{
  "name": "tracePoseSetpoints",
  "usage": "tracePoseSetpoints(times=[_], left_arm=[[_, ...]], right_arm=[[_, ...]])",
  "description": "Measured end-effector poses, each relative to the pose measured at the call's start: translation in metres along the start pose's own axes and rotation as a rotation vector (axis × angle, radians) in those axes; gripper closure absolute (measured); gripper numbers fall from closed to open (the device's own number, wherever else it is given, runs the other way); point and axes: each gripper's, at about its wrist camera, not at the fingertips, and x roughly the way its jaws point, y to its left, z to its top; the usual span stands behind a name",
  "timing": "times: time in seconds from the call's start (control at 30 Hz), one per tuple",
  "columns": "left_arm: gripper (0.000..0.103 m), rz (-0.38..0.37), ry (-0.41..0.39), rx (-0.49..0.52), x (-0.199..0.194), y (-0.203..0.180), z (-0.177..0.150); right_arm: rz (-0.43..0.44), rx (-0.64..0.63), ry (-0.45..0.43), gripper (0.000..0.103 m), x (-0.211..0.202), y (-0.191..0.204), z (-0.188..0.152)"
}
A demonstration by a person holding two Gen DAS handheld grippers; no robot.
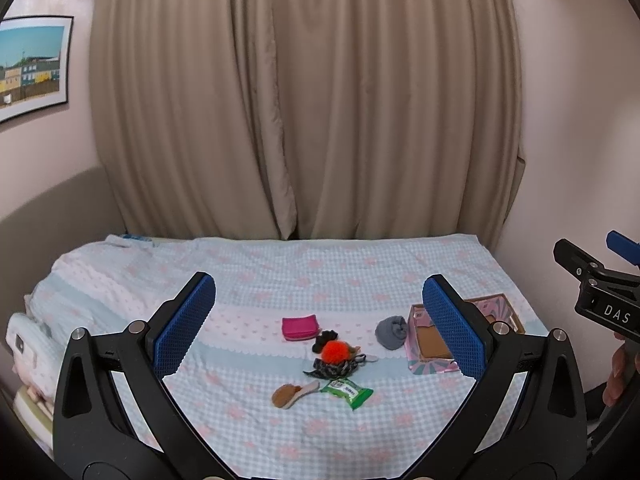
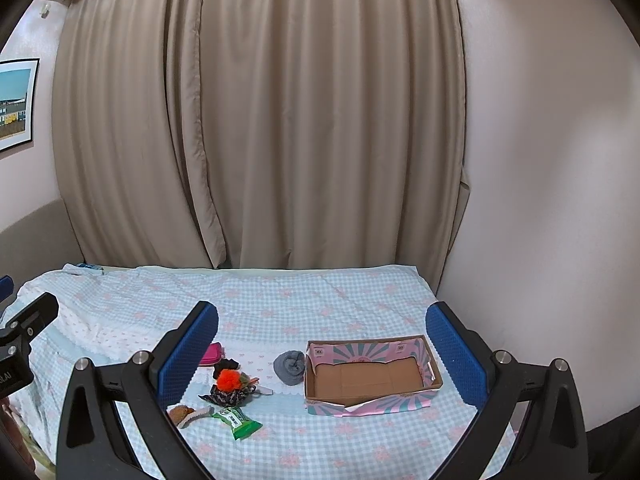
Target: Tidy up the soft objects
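Soft items lie on the checked bedspread [image 1: 248,280]: a pink pouch [image 1: 301,328], a grey rolled sock [image 1: 391,333], an orange pompom [image 1: 335,351] on dark scrunchies [image 1: 331,368], a brown insole-like piece [image 1: 292,394] and a green packet [image 1: 347,391]. An open pink cardboard box [image 2: 370,376] sits right of them, empty. My left gripper [image 1: 318,326] is open and empty above the bed. My right gripper [image 2: 322,354] is open and empty; the pompom [image 2: 228,379], sock [image 2: 289,367] and packet [image 2: 237,421] show between its fingers.
Beige curtains [image 1: 304,100] hang behind the bed. A pink wall [image 2: 552,160] runs along the right edge. A framed picture [image 1: 32,64] hangs at left. Pillows [image 1: 28,352] lie at the bed's left end.
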Motion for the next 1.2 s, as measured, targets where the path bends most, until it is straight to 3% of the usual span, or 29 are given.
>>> tracePoseSetpoints(times=[1.2], left_arm=[[0.000,-0.021,-0.023,0.019,-0.001,-0.021,-0.002]], right_arm=[[0.006,0.017,-0.011,0.000,-0.003,-0.022,0.008]])
